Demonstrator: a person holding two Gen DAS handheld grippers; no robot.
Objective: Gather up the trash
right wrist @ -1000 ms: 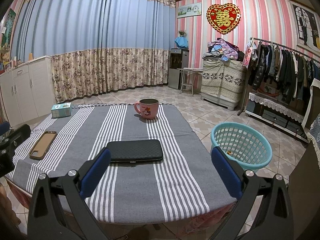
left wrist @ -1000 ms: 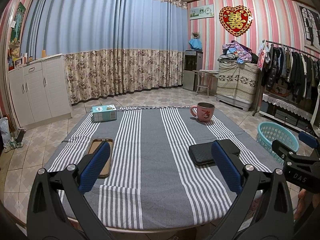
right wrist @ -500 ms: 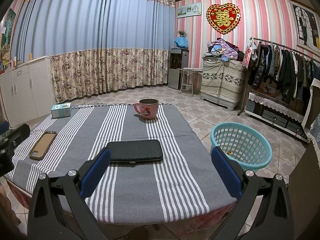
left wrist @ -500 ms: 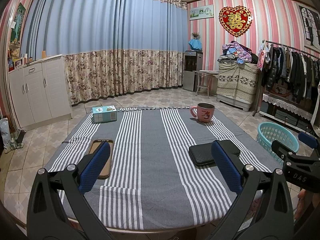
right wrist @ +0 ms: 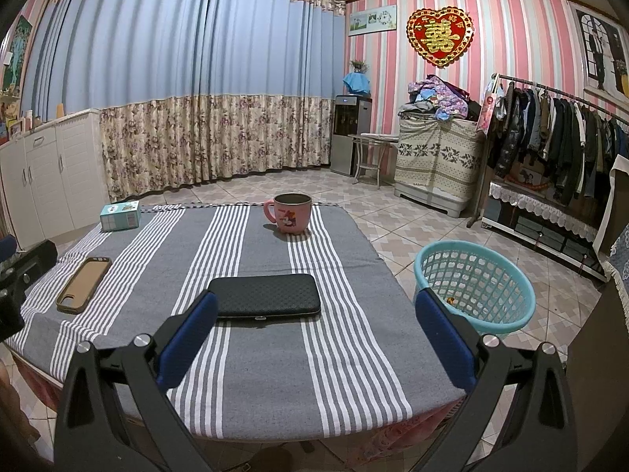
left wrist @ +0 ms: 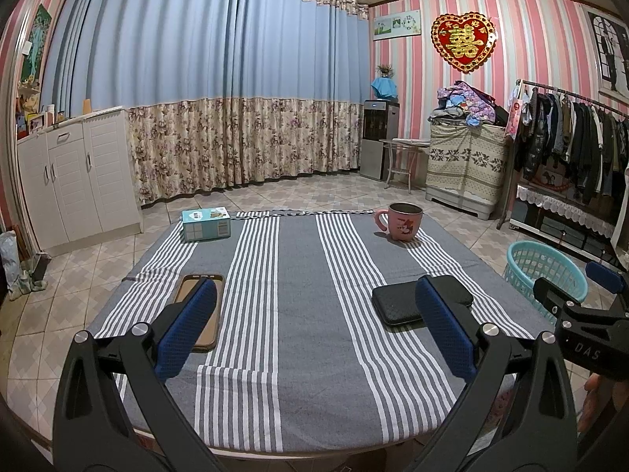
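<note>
While both my jaws hang spread wide over the near edge of the tabletop (left wrist: 298, 354), holding nothing, I see no obvious scrap of trash on the cloth. Going left to right: a small teal box (left wrist: 206, 223) sits at the far left corner, a phone (left wrist: 198, 306) in a brown case lies near the left edge with its long axis running away from me, and my left gripper (left wrist: 310, 326) hovers just short of it, its left pad overlapping the phone in view. A pink mug (left wrist: 403, 226) stands at the far right, and a black case (right wrist: 265, 295) lies crosswise, long axis left to right, just ahead of my right gripper (right wrist: 314, 334) and nearer its left pad. Off the table to the right, on the floor, stands the teal basket (right wrist: 471, 314), with a small orange bit inside, too small to name.

My judgement is that little or nothing is left to pick up; if the box counts as trash, it lies far ahead and left, nearer my left hand, while the basket is nearer my right.
</note>
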